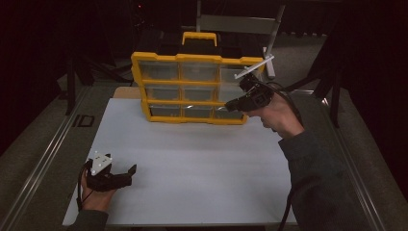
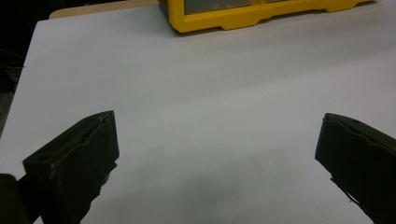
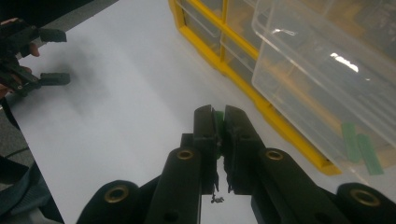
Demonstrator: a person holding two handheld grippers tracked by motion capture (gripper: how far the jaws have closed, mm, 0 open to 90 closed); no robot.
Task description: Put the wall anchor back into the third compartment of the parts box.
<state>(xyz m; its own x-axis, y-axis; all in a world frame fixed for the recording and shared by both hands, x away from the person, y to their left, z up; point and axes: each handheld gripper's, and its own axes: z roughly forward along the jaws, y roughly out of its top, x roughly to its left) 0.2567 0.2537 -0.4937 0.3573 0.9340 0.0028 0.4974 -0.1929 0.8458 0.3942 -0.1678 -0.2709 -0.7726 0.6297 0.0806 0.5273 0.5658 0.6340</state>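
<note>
Drawers of yellow organizer crowd right gripper pinching green strip.

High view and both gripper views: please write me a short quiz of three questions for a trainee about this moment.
1. True or false: the left gripper has its jaws wide apart above the white board.
2. What colour is the small piece pinched in the right gripper?
3. The clear drawer that sticks out of the yellow organizer holds: A) green strips; B) red screws; C) a coiled cable.
Key: 1 true; 2 green; 3 A.
</note>
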